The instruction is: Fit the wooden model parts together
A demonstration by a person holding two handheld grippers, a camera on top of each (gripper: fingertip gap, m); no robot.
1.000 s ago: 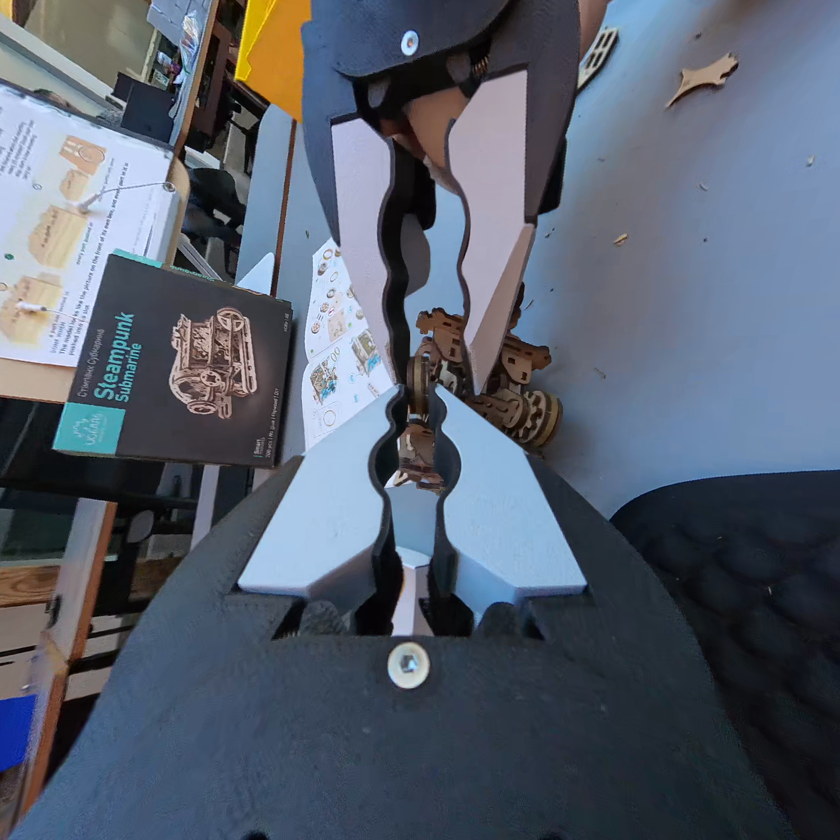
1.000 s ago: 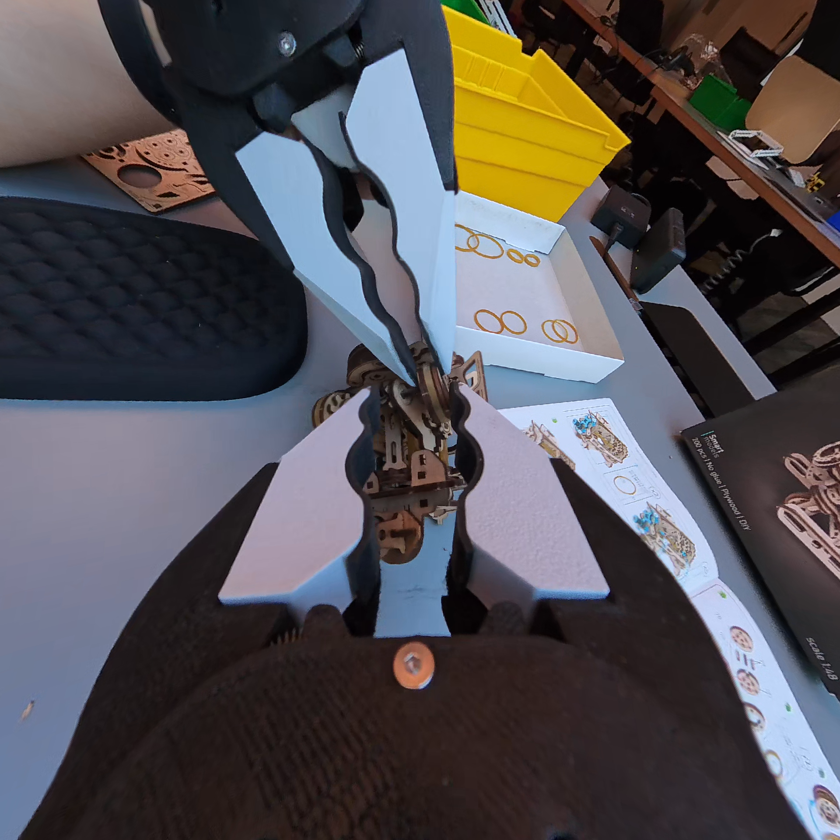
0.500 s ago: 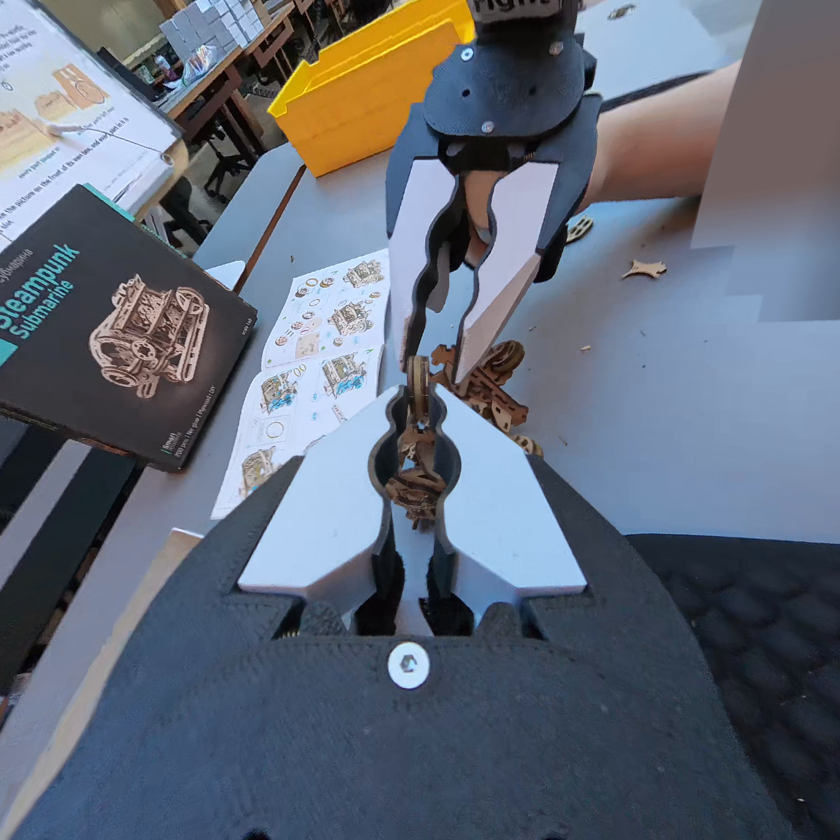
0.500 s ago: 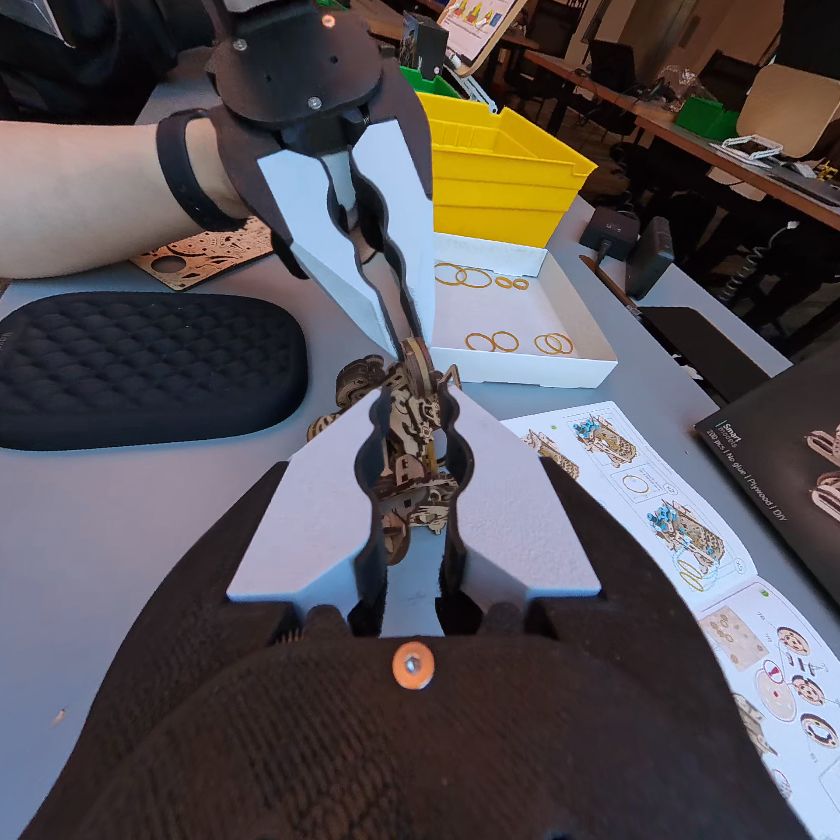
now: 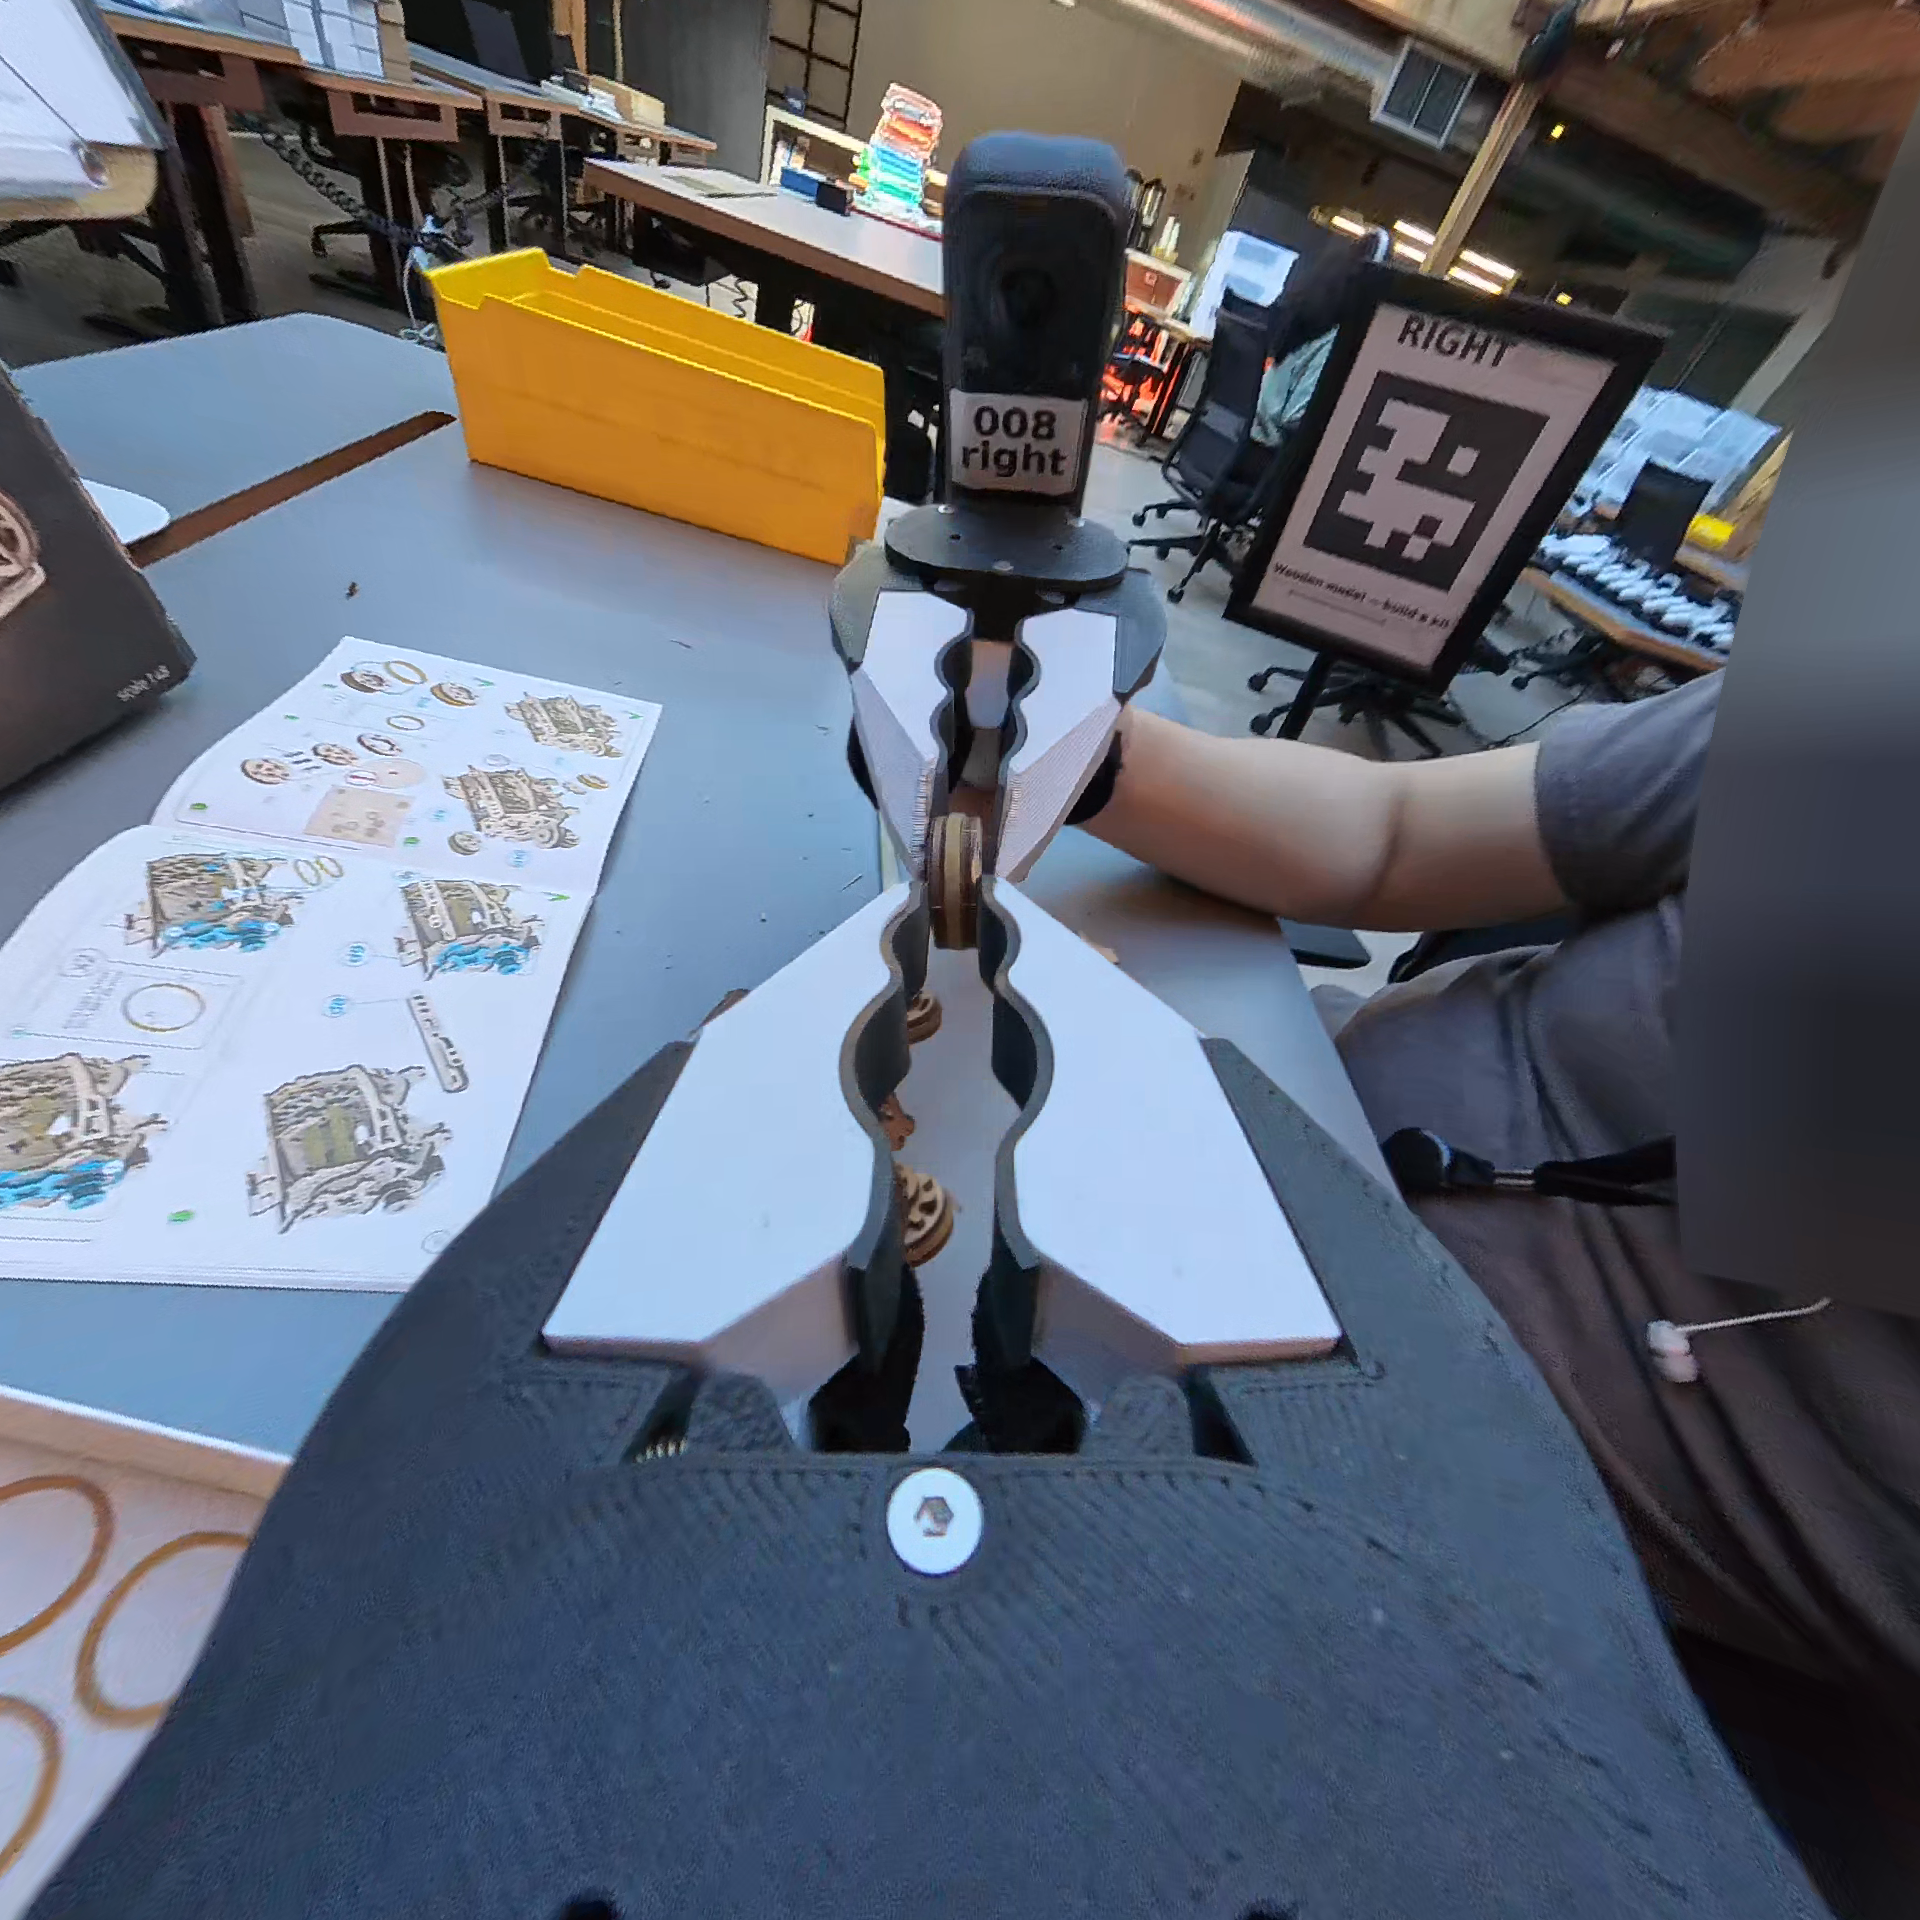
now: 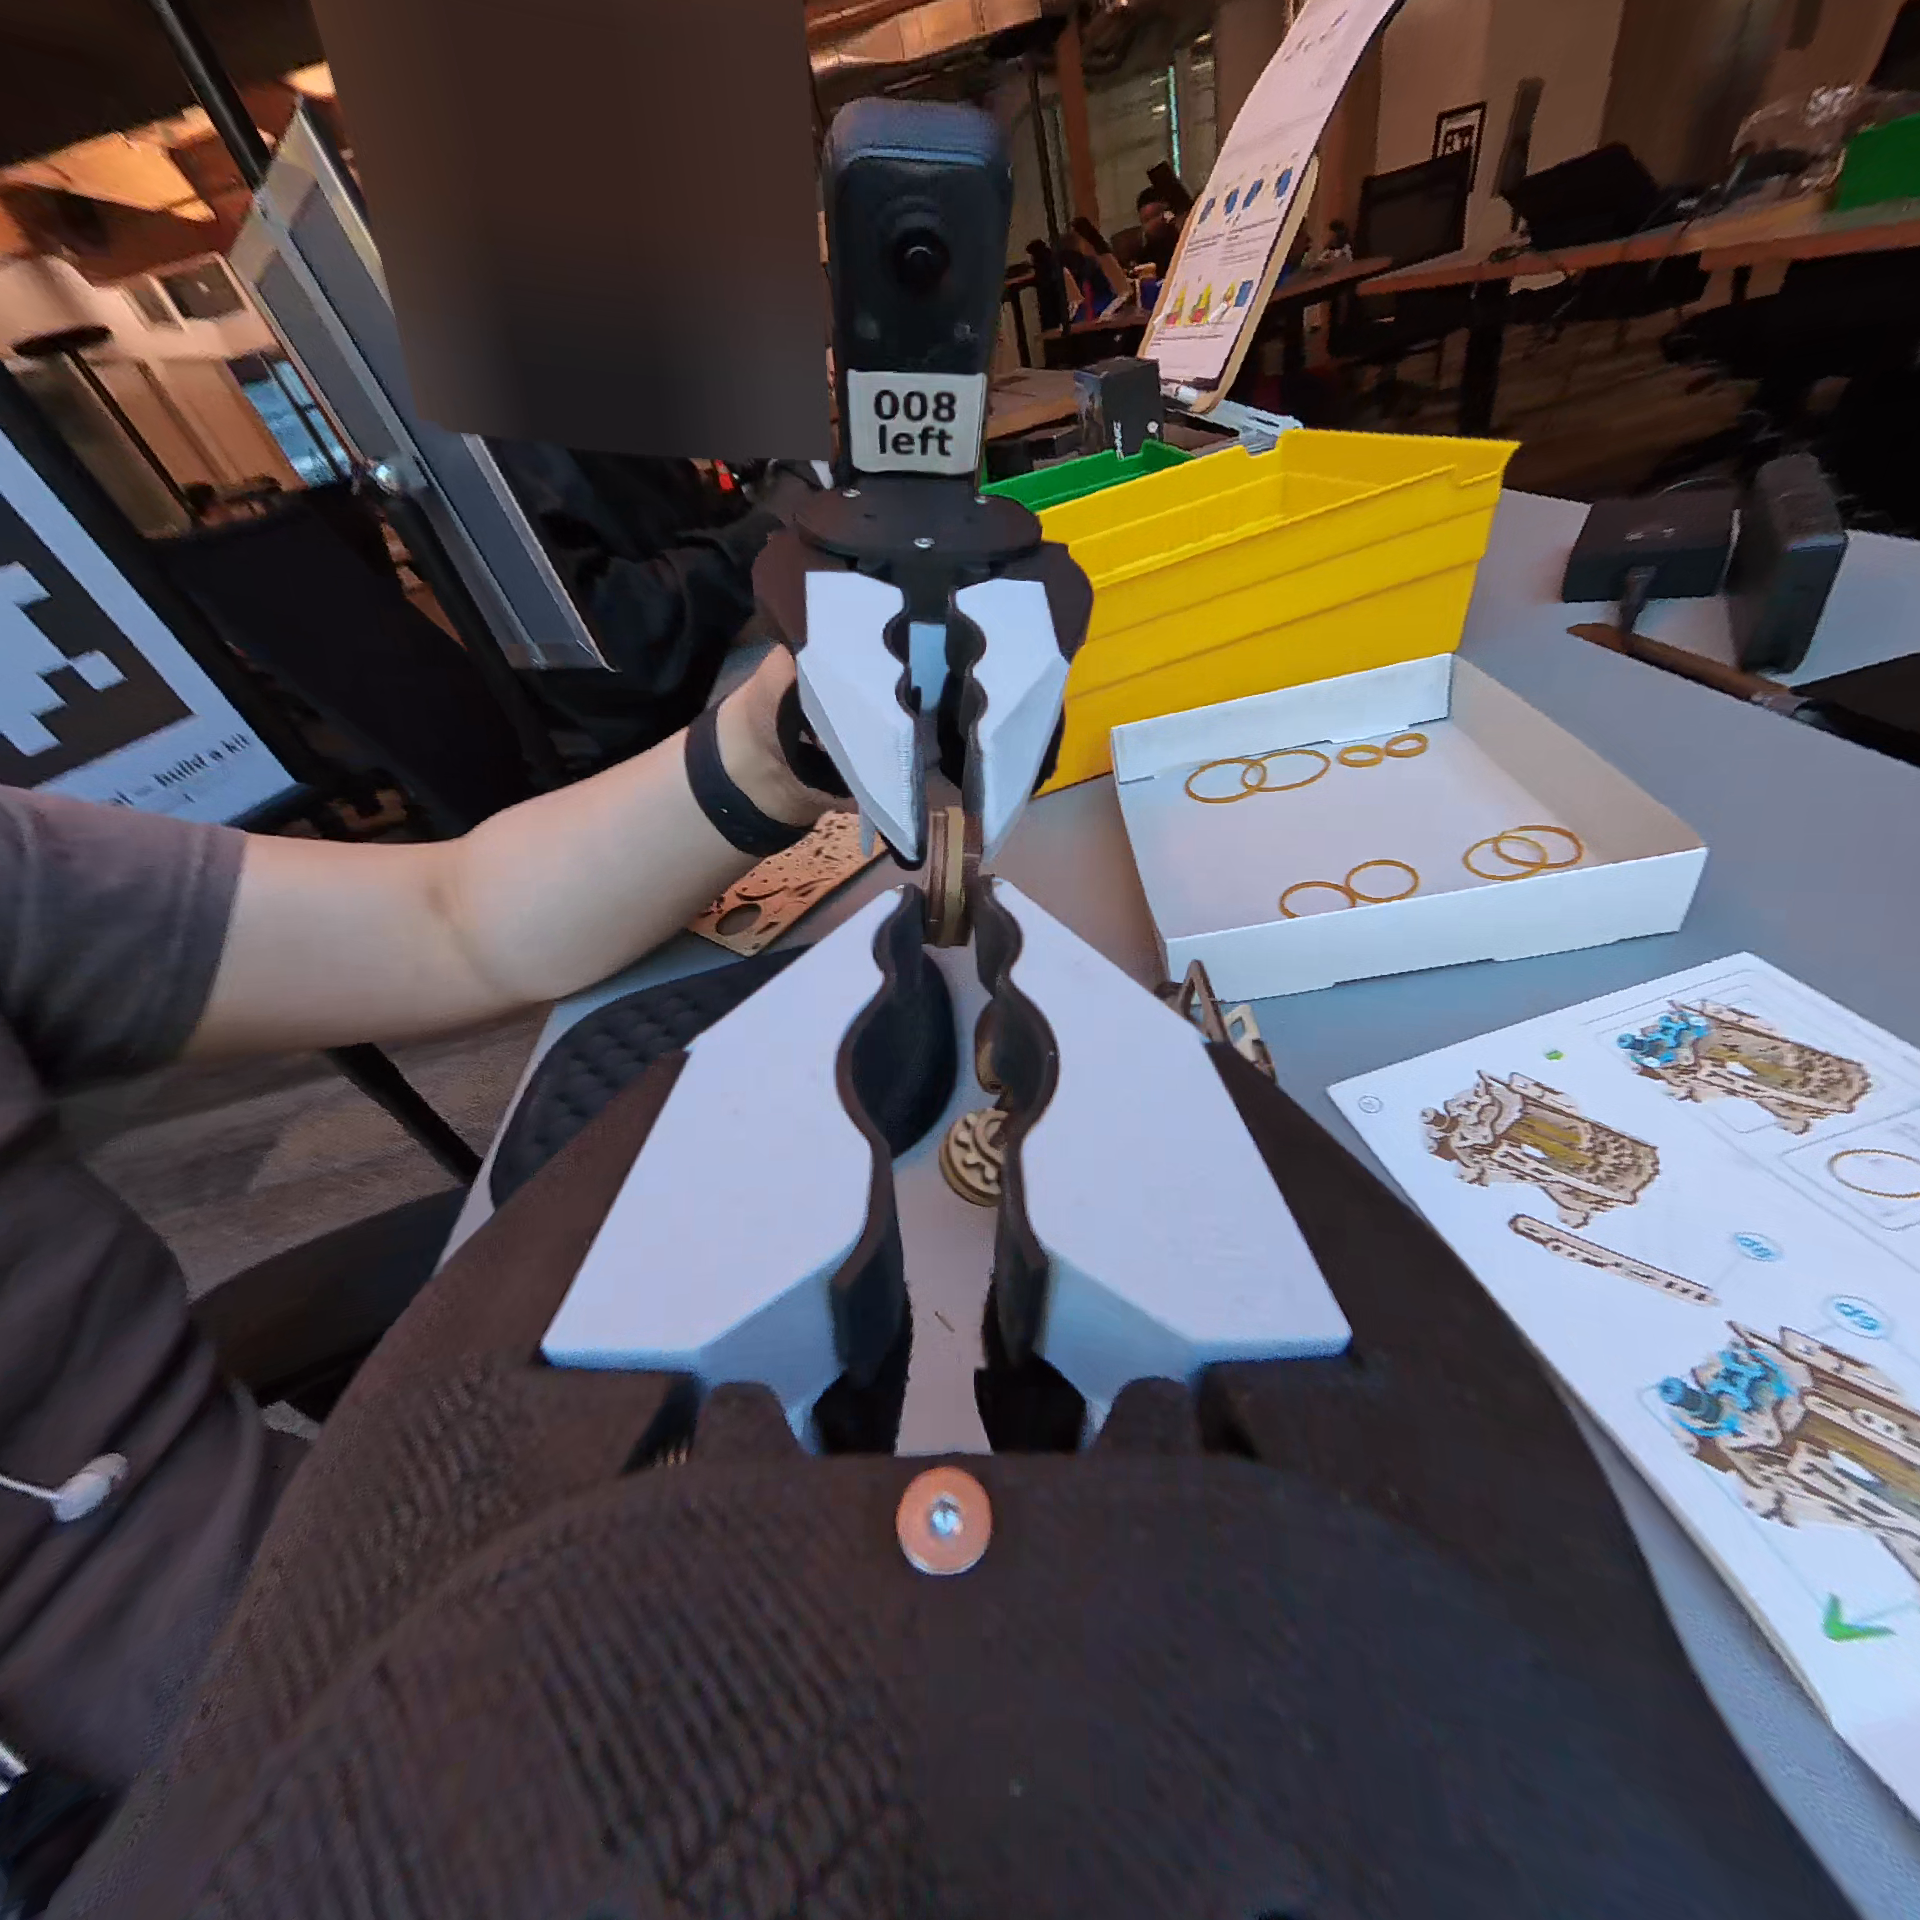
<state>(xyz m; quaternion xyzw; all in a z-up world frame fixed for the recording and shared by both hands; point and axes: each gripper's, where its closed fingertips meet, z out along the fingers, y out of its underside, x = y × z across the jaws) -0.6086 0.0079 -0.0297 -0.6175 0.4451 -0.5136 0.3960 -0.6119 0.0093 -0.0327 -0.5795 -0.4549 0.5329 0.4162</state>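
A small round wooden wheel part (image 5: 954,883) hangs in the air between my two grippers, which face each other tip to tip. My left gripper (image 5: 954,925) is shut on its near edge. My right gripper (image 5: 961,831) pinches its far edge. The right wrist view shows the same wheel (image 6: 945,878), with my right gripper (image 6: 948,920) shut on it and my left gripper (image 6: 940,826) opposite. The rest of the wooden model (image 6: 977,1153) lies on the grey table below, partly hidden by the fingers. It also shows through the finger gap in the left wrist view (image 5: 920,1216).
An open instruction booklet (image 5: 312,935) lies left of the left gripper. Behind stand a yellow bin (image 6: 1278,582) and a white tray (image 6: 1652,883) holding rubber bands. A black padded rest (image 6: 613,1070) and a punched wooden sheet (image 6: 769,904) lie near the person's forearm (image 6: 468,904). My two grippers' fingertips are within a few centimetres of each other.
Both grippers have risen from the table and tilted from looking down to level. The wheel part came up with them, away from the model left on the table.
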